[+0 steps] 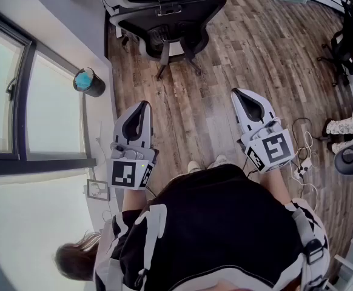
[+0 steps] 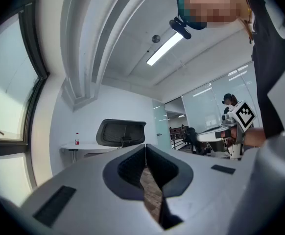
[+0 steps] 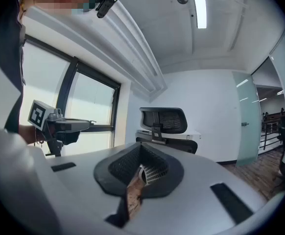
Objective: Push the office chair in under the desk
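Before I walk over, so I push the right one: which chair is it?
Follow the big window on the left to the white desk at the far wall. The office chair stands at it, black mesh back towards us, unlike the dark chair far off right.

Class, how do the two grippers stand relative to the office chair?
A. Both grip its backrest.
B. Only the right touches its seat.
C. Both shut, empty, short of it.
C: the left gripper and right gripper have jaws together on nothing, with wood floor between them and the office chair.
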`<control>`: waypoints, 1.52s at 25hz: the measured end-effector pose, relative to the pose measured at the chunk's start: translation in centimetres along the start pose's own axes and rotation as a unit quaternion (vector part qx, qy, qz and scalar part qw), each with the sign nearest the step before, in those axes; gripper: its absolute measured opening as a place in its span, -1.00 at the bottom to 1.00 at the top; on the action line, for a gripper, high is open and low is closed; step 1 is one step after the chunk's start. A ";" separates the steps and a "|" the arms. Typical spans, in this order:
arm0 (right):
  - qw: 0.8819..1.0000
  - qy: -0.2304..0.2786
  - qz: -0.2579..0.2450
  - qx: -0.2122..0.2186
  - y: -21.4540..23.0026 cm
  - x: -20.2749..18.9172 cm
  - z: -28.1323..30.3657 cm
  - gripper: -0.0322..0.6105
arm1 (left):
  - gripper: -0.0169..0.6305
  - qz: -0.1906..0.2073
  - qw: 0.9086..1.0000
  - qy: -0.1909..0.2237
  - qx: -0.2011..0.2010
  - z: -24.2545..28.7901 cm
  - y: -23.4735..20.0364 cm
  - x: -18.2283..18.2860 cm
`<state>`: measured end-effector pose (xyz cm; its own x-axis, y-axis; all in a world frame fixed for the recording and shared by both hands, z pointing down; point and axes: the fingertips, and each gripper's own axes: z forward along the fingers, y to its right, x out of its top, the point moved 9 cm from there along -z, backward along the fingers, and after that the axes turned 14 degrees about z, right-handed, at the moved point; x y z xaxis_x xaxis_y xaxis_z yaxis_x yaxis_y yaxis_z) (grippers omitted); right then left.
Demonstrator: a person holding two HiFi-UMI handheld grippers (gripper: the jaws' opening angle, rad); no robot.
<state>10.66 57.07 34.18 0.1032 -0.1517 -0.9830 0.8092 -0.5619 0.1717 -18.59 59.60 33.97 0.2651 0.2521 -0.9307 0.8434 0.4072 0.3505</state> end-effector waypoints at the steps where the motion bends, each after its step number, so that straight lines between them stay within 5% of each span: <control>1: 1.000 0.000 0.000 -0.001 0.0 0.0 0.1 -0.87 | -0.91 0.000 1.000 0.000 -0.002 0.1 -0.1 0.0; 22: 0.999 0.009 0.020 -0.033 0.4 -0.6 1.6 -0.87 | -0.91 -0.016 1.000 -0.003 -0.009 0.9 -2.4 -1.7; 38: 1.000 0.010 0.014 -0.015 4.5 0.7 8.1 -0.87 | -0.91 -0.012 1.000 -0.006 0.006 7.2 -5.1 -3.3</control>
<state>9.72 47.81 34.76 0.1364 -0.1506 -0.9791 0.8226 -0.5336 0.1966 -20.38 50.38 34.50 0.2498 0.2312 -0.9403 0.8551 0.4029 0.3262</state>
